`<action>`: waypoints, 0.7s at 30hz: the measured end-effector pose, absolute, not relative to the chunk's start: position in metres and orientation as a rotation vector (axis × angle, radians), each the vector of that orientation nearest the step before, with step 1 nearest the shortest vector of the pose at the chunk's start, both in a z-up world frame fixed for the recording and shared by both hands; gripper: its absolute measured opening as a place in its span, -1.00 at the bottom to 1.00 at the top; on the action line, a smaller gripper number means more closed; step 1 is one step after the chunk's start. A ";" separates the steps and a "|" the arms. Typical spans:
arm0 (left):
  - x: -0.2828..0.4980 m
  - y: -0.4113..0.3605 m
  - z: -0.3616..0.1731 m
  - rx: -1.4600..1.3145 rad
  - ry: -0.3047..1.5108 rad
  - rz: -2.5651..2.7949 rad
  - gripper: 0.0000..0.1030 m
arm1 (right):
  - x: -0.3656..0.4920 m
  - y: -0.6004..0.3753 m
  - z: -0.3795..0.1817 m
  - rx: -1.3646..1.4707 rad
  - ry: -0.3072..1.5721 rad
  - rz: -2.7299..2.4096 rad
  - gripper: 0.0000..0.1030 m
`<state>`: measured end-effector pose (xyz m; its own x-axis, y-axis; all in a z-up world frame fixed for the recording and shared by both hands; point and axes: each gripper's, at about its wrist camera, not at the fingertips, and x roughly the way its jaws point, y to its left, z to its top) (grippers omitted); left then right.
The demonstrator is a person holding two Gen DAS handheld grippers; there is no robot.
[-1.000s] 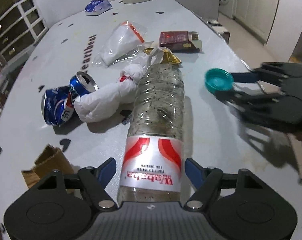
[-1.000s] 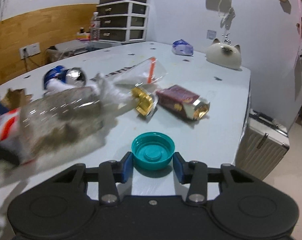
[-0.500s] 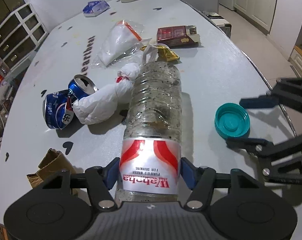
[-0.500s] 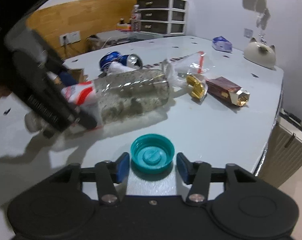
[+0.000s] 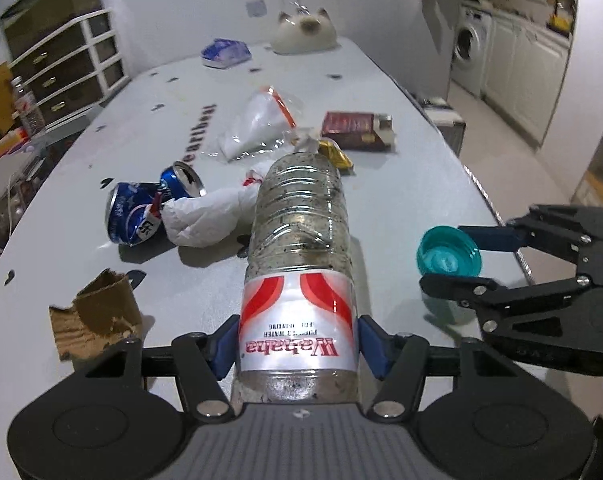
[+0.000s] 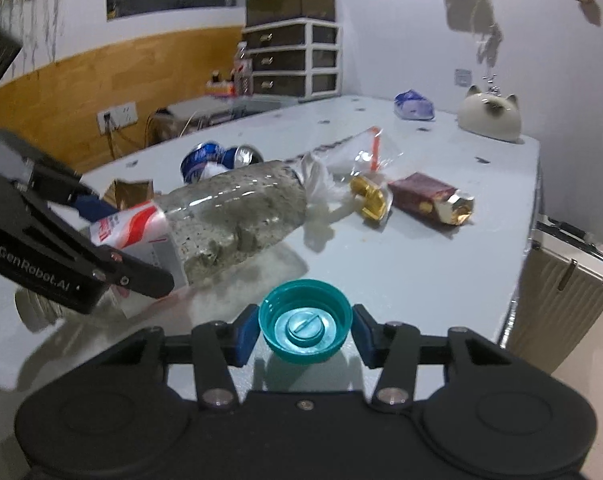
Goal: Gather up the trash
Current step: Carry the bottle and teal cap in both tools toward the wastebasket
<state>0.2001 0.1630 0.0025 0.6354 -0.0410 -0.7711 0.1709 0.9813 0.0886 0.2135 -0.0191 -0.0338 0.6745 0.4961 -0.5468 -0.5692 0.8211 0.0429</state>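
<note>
Left wrist view: left tongs (image 5: 297,346) clamped on the labelled end of a dirty clear bottle (image 5: 299,248), blue pads tight against the label, jaws lately closing onto it; bottle pointed away toward the middle of the white bench (image 5: 401,184). Left of the bottle, toward the bench's left edge: crushed blue can (image 5: 141,212), white wad (image 5: 209,216) touching it, torn cardboard (image 5: 97,316) nearer. Beyond the bottle's far end: clear bag (image 5: 261,124), gold wrapper (image 5: 335,156), red pack (image 5: 357,130). At the far end of the bench: blue packet (image 5: 225,52) and cat figure (image 5: 303,34). Near the right edge: right tongs (image 5: 449,254) gripping a teal cap (image 5: 447,250).

Right wrist view: right tongs (image 6: 305,330) closed on the cap (image 6: 305,322), open side up, a pad pressing each side, jaws just closing on it, above the near part of the bench (image 6: 421,256). At left, left tongs (image 6: 135,238) holding the bottle (image 6: 229,224) by its labelled end, tilted. Past it: can (image 6: 205,158), cardboard (image 6: 129,192), bag (image 6: 361,148), wrapper (image 6: 369,200), pack (image 6: 429,198). Packet (image 6: 415,106) and cat figure (image 6: 491,118) at the far corner. Suitcase (image 6: 561,276) beside the right edge.
</note>
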 end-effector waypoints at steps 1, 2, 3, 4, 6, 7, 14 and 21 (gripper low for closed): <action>0.195 0.163 0.004 0.147 0.857 -0.117 0.20 | 0.211 -0.022 -0.031 -0.130 0.568 0.594 -0.03; 0.191 0.162 0.006 0.143 0.839 -0.114 0.20 | 0.208 -0.025 -0.029 -0.126 0.559 0.584 -0.03; 0.185 0.162 0.008 0.136 0.814 -0.111 0.20 | 0.206 -0.027 -0.026 -0.123 0.551 0.578 -0.03; 0.180 0.161 0.010 0.128 0.793 -0.108 0.20 | 0.202 -0.030 -0.024 -0.121 0.543 0.571 -0.03; 0.170 0.160 0.013 0.107 0.757 -0.101 0.20 | 0.195 -0.035 -0.018 -0.114 0.520 0.554 -0.03; 0.166 0.159 0.015 0.100 0.741 -0.096 0.20 | 0.191 -0.038 -0.015 -0.109 0.507 0.543 -0.03; 0.136 0.143 0.023 0.071 0.628 -0.071 0.20 | 0.167 -0.064 0.004 -0.054 0.447 0.475 -0.03; 0.116 0.109 0.032 0.060 0.528 -0.064 0.20 | 0.142 -0.099 0.017 -0.027 0.406 0.412 -0.03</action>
<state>0.1159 0.1090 0.0317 0.8620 -0.0457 -0.5049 0.0764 0.9963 0.0402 0.1424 -0.0987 0.0165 0.8370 0.3842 -0.3896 -0.3950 0.9170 0.0558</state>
